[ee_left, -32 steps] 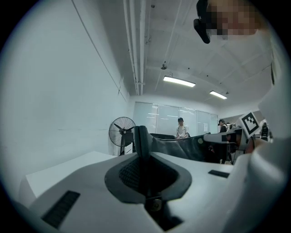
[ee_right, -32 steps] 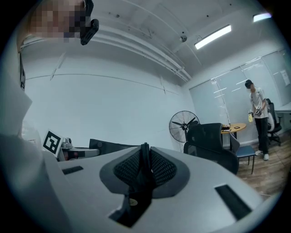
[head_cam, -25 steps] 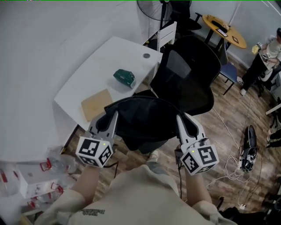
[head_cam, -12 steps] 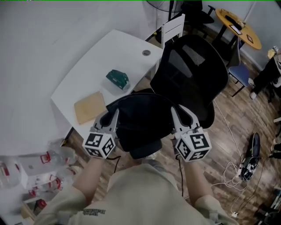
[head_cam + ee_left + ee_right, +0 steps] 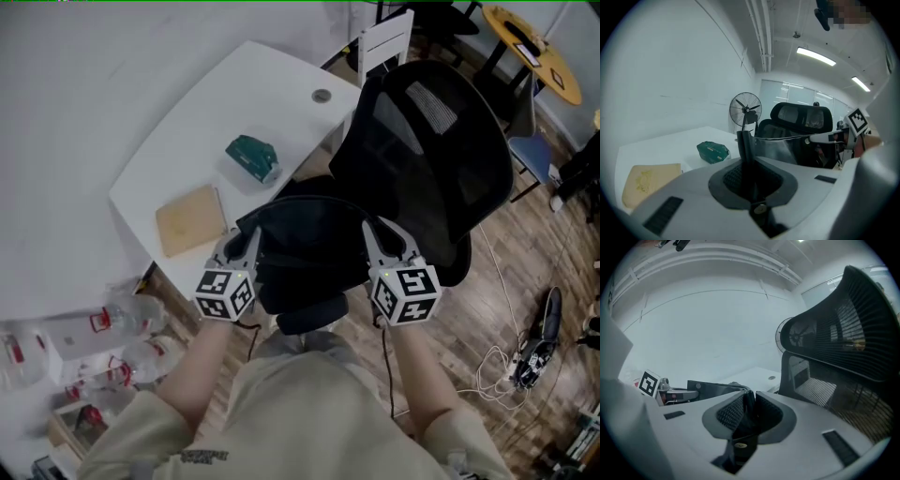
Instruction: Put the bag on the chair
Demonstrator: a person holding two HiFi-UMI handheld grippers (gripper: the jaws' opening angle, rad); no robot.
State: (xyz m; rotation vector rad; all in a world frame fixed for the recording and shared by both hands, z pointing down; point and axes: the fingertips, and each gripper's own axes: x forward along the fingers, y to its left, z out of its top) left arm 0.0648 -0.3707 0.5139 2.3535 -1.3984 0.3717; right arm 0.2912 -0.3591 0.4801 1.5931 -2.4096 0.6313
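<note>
A black bag (image 5: 305, 253) hangs between my two grippers, over the seat of the black mesh office chair (image 5: 431, 141). My left gripper (image 5: 246, 234) is shut on the bag's left edge; in the left gripper view a black strip of the bag (image 5: 744, 143) stands pinched in the left gripper (image 5: 746, 154). My right gripper (image 5: 375, 230) holds the bag's right edge. Its jaws are opening, with black fabric (image 5: 717, 389) still pressed between the pads of the right gripper (image 5: 749, 399). The chair's backrest (image 5: 843, 333) rises just right of it.
A white table (image 5: 216, 112) stands left of the chair with a green packet (image 5: 253, 157) and a tan pad (image 5: 192, 218) on it. Plastic bottles (image 5: 131, 328) lie at lower left. Cables (image 5: 525, 352) trail on the wood floor at right. A fan (image 5: 745, 108) stands behind.
Both grippers have drawn closer together with the bag between them. The bag now sits lower in front of the chair's backrest, and the chair looks nearer.
</note>
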